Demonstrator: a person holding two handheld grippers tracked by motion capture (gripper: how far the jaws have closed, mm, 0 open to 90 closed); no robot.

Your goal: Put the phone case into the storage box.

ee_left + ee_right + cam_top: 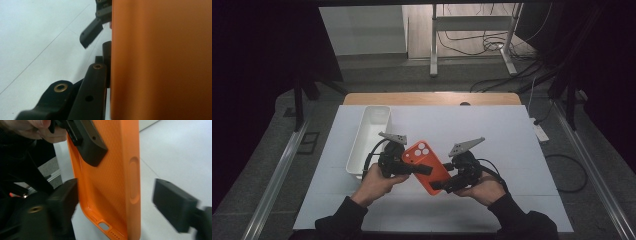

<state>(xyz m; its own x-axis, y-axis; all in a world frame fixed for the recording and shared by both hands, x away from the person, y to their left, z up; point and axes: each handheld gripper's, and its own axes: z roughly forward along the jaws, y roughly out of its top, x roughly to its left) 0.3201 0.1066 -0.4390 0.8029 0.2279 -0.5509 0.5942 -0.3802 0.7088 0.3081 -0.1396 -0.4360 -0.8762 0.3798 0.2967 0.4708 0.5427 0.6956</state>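
Orange phone case [428, 166] (textured inside), rounded corners

Orange phone case [160, 60]: blurred, cut off by right edge, left gripper view. Right gripper [115, 202]: near jaw parts blurred, cut off at bottom.

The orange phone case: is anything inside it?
The right gripper view looks into the hollow of the orange phone case: there is no phone, just the textured inner wall. One jaw of the left gripper presses against that wall and covers a small patch of it.
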